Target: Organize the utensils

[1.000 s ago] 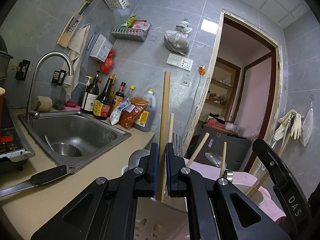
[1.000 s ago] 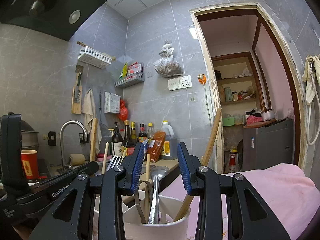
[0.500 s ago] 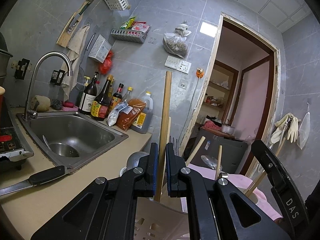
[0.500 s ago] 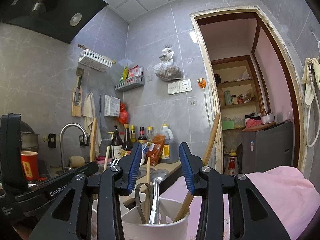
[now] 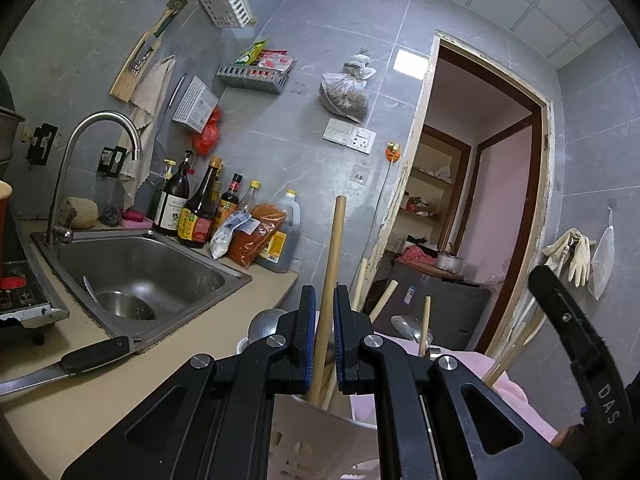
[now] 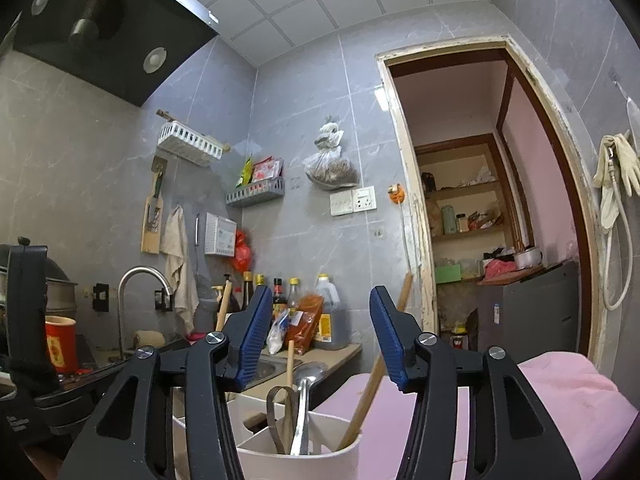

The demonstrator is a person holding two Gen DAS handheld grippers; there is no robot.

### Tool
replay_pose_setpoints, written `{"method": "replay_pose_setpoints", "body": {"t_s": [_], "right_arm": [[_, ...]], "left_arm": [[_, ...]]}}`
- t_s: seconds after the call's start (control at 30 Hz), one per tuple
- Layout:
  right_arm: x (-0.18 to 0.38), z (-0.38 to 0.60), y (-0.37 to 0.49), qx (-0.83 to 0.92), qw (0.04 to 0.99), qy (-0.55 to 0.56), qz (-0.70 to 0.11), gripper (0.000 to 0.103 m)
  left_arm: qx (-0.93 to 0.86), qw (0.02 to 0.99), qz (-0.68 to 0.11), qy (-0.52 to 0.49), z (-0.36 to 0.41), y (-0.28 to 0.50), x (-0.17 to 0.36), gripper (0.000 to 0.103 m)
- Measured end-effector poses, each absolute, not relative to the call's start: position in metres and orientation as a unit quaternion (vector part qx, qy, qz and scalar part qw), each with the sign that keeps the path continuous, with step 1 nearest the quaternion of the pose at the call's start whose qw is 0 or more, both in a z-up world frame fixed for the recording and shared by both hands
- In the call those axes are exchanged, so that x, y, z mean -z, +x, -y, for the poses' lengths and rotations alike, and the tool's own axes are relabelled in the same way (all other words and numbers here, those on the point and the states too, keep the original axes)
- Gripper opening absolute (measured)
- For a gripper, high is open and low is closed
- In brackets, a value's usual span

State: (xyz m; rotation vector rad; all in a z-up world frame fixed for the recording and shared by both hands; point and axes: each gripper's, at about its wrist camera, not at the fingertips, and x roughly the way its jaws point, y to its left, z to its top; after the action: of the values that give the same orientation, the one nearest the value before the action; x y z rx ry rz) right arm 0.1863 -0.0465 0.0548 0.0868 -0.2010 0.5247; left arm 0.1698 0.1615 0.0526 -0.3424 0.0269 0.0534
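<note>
The left gripper (image 5: 324, 336) pinches a wooden stick (image 5: 331, 276) standing at twelve o'clock in the white holder (image 5: 316, 432), best lowered straight before letting go, while the right gripper (image 6: 318, 336) hangs spread over the utensil cup (image 6: 304, 460), whose bottom is cut off.

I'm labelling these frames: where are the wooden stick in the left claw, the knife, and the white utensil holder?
wooden stick (image 5: 334, 248), left wrist view, bare shaft above the claw.
knife (image 5: 94, 356), left wrist view, black handle.
white utensil holder (image 6: 304, 466), right wrist view, front wall.
</note>
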Motion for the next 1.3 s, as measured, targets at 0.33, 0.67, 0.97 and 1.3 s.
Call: {"method": "replay_pose_setpoints", "body": {"t_s": [0.33, 0.67, 0.97, 1.3], "right_arm": [[-0.057, 0.07, 0.181, -0.222, 0.97, 0.048, 0.091, 0.061], [-0.053, 0.092, 0.177, -0.197, 0.977, 0.054, 0.058, 0.074], [-0.051, 0.109, 0.164, -0.175, 0.982, 0.054, 0.046, 0.085], [-0.049, 0.139, 0.151, -0.157, 0.985, 0.068, -0.001, 0.1]], "left_arm": [[-0.009, 0.986, -0.007, -0.169, -0.155, 0.16, -0.059, 0.022], [0.014, 0.987, -0.015, -0.161, -0.14, 0.147, -0.062, 0.045], [0.035, 0.985, -0.037, -0.165, -0.131, 0.14, -0.06, 0.069], [0.05, 0.982, -0.086, -0.163, -0.116, 0.128, -0.052, 0.094]]}}
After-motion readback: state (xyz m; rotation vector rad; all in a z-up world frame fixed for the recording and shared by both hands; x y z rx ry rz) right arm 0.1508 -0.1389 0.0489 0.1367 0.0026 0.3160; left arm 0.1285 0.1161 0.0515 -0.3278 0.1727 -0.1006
